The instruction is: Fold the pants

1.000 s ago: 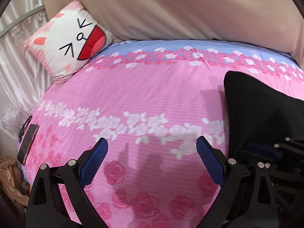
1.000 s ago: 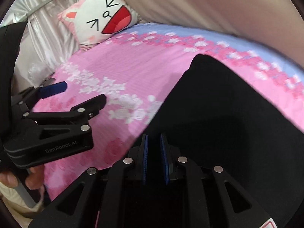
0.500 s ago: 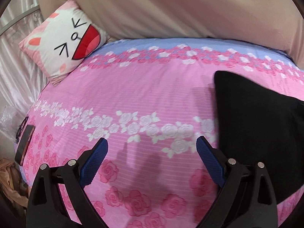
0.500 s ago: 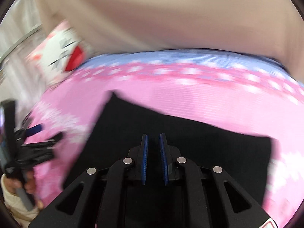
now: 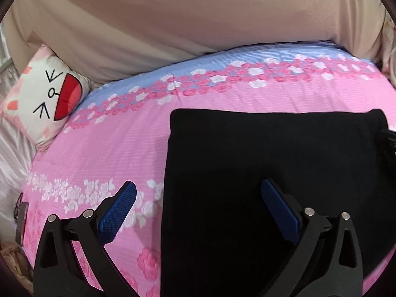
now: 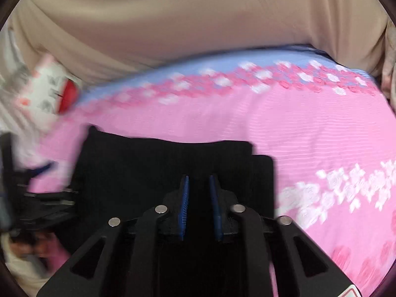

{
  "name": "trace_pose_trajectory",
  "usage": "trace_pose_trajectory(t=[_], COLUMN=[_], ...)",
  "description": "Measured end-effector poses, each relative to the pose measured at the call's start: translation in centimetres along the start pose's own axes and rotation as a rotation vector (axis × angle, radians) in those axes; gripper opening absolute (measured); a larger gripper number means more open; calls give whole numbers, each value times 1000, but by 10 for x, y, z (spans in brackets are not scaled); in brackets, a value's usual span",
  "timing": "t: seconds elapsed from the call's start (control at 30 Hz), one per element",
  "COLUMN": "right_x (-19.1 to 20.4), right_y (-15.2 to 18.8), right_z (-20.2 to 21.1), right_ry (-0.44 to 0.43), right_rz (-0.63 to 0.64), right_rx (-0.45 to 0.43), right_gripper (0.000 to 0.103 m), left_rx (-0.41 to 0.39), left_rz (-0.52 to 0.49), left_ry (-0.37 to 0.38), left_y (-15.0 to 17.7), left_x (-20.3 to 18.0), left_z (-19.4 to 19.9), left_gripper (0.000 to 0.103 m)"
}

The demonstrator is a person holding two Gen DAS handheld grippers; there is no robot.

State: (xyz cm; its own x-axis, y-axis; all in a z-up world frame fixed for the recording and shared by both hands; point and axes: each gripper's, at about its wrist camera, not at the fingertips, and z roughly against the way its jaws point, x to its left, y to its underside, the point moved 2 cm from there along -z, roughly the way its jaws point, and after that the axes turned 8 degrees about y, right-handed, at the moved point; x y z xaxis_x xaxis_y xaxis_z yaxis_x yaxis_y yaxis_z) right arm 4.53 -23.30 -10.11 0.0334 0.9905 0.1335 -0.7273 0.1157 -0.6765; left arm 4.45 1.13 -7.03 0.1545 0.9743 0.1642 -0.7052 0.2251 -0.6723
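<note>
Black pants (image 5: 272,148) lie as a flat folded rectangle on the pink floral bed sheet (image 5: 111,148). My left gripper (image 5: 198,185) hangs over their left edge, jaws opening wide; one finger is above the sheet, the other above the cloth, and nothing is pinched. In the right wrist view the pants (image 6: 160,160) spread ahead of my right gripper (image 6: 199,180). Its jaws are closing to a narrow gap that black cloth fills. The left gripper (image 6: 44,198) shows blurred at the left there, and the right gripper's tip (image 5: 388,136) peeks in at the pants' far right corner.
A cat-face pillow (image 5: 47,96) leans at the bed's back left corner. Beige fabric (image 5: 198,24) hangs behind the bed. A dark flat object (image 5: 21,220) lies on the left edge of the bed. A hand (image 6: 37,247) holds the left gripper. Bare pink sheet lies right of the pants (image 6: 321,136).
The left gripper has swung right, from over bare sheet to over the pants' left edge. The right view has swept right, and the pants now lie flat ahead of it.
</note>
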Motion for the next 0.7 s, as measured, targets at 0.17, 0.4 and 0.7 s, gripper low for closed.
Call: trace_pose_trajectory(t=[0.17, 0.4, 0.7], right_x=[-7, 11, 13], right_y=[-11, -30, 11], right_z=[23, -27, 62], right_ry=[-63, 29, -52], right_rz=[-83, 11, 19], right_rx=[-38, 32, -80], right_gripper=[17, 17, 29], left_rx=[21, 27, 36], left_rz=[37, 36, 46], left_ry=[13, 10, 16], left_y=[-3, -4, -3], left_x=[9, 7, 11], left_z=[4, 0, 1], left_gripper=[98, 98, 98])
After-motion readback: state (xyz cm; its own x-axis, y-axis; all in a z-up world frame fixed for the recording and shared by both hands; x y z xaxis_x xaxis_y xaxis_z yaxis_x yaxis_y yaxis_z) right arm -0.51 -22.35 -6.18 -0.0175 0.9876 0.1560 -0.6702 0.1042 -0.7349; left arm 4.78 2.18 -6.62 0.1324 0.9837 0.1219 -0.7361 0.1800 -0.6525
